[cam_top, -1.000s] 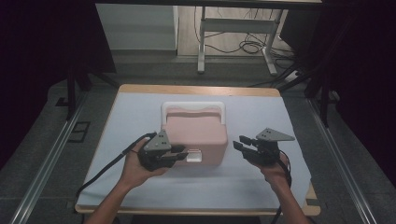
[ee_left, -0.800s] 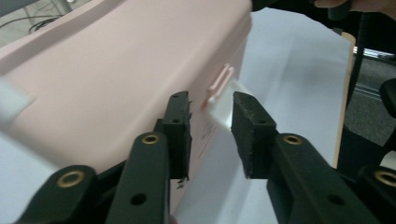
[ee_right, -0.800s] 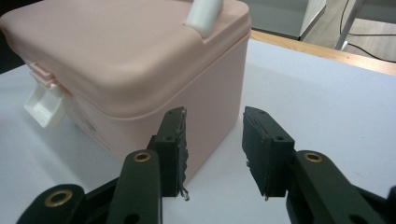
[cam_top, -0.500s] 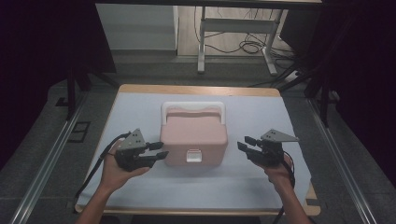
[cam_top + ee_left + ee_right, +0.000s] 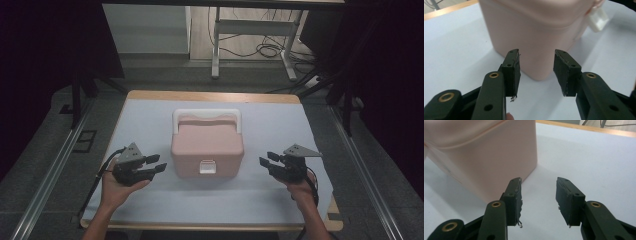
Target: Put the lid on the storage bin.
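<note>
High view: both hands have drawn back from the pink plastic lidded box with white handle
Left gripper and right gripper flank it, jaws just opened, empty; box released, latch facing the person

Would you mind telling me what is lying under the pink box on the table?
The pink box stands on a white cloth that covers the wooden table. Whatever lies directly beneath its base is hidden, and its lid is closed, so the inside cannot be seen.

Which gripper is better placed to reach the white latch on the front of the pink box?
Left, probably. The left gripper sits closer to the pink box, and its own view shows the white latch. The right gripper stands farther off.
</note>
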`<state>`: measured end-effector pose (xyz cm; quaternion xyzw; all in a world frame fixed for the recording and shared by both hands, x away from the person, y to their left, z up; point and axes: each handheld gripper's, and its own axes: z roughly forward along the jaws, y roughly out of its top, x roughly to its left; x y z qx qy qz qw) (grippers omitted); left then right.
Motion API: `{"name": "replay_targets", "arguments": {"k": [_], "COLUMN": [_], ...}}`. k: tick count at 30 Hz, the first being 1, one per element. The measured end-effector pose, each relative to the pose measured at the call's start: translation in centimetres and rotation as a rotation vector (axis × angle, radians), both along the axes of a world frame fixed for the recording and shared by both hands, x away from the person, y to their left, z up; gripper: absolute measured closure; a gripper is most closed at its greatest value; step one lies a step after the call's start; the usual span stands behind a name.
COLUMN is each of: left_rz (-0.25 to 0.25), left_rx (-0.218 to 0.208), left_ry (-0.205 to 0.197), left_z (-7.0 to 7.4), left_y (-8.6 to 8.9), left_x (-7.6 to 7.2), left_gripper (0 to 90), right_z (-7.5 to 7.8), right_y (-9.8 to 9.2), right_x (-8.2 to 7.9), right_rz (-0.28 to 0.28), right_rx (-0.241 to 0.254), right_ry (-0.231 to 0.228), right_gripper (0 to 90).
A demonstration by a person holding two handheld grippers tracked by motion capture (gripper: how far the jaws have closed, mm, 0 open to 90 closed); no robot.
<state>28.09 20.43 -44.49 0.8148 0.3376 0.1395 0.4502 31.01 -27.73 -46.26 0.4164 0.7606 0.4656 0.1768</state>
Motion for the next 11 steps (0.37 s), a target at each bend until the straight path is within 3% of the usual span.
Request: {"name": "replay_targets", "arguments": {"k": [11], "left_rz": [0.026], "left_rx": [0.010], "left_ry": [-0.001], "left_z": [-0.35], "left_y": [0.21], "left_x": [0.38], "left_gripper": [51.4], "right_z": [-0.09], "right_y": [-0.23], "right_x": [0.05], "right_rz": [-0.008], "right_rx": [-0.003], "right_ry": [-0.008], "right_gripper": [52.1]}}
